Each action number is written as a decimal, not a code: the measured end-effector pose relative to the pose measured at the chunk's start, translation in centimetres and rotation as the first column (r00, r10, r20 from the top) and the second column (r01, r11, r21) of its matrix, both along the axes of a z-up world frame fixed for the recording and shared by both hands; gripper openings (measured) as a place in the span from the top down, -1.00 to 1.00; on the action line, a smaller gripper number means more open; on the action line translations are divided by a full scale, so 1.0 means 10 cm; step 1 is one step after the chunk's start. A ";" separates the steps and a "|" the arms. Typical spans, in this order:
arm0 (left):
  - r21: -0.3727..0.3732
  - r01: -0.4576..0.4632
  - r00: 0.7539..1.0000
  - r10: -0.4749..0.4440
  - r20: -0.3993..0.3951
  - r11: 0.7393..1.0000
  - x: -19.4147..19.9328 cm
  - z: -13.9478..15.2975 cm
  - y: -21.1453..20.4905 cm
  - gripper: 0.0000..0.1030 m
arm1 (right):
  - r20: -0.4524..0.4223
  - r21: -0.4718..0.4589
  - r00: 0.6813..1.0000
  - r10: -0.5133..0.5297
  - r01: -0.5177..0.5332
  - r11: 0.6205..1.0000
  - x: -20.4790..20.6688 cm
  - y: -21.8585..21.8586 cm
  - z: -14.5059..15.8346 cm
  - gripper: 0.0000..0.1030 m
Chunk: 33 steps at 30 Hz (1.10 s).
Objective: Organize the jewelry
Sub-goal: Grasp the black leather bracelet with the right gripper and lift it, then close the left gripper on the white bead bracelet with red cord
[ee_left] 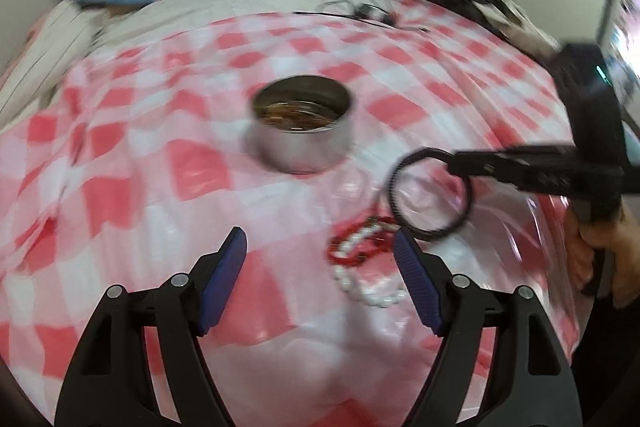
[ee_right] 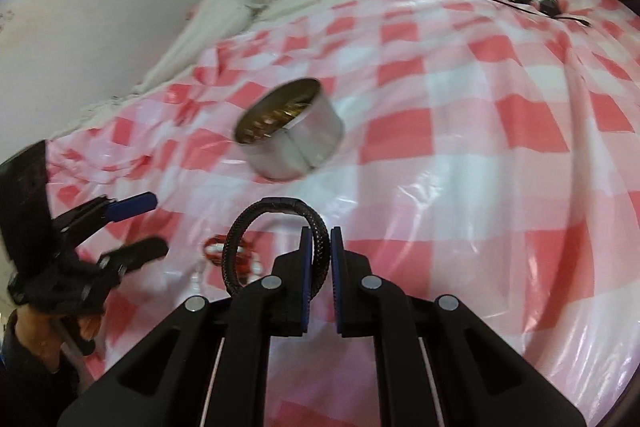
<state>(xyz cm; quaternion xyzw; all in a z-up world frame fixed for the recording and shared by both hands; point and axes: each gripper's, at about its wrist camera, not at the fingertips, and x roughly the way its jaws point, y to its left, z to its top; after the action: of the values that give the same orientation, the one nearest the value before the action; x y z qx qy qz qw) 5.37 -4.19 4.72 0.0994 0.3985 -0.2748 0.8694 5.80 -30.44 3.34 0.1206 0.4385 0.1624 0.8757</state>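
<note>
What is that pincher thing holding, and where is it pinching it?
The right gripper pinches the black braided bracelet by one side of its band, so the loop hangs free. The left gripper is open and holds nothing.

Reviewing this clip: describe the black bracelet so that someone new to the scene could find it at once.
On the red-and-white checked sheet, look just in front of the round metal tin. The black bracelet hangs there, clamped in the right gripper. Unlike the red and white beaded pieces lying beside it, it is a plain dark braided ring.
</note>
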 end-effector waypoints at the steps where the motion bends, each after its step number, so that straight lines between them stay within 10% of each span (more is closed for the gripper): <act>1: 0.016 0.023 1.000 -0.023 0.006 1.000 -0.03 -0.02 -0.06 -0.40 | -0.006 -0.018 1.000 -0.006 0.006 1.000 0.01 0.00 -0.02 0.81; 15: 0.080 -0.034 0.999 0.034 0.005 0.996 0.10 -0.21 -0.21 -0.40 | -0.054 -0.048 0.997 -0.061 0.058 0.997 0.06 -0.07 -0.16 0.79; 23: 0.237 0.091 0.996 -0.085 -0.038 0.967 -0.03 -0.35 -0.39 -0.38 | -0.057 -0.032 0.997 -0.053 0.051 0.998 0.06 -0.06 -0.15 0.35; 29: 0.136 -0.050 0.998 0.046 0.033 0.989 0.12 -0.22 -0.24 -0.50 | -0.043 -0.062 0.997 -0.068 0.065 0.996 0.06 -0.02 -0.14 -0.03; 33: 0.202 -0.100 0.995 0.099 0.015 0.974 0.20 -0.36 -0.24 -0.52 | -0.039 -0.105 0.998 -0.050 0.046 0.993 0.07 0.06 -0.16 -0.13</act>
<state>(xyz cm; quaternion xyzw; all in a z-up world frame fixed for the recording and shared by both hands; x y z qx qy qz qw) 7.35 -6.57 1.14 0.1678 0.4268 -0.1885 0.8684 6.49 -29.89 1.78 0.0887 0.4615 0.1158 0.8751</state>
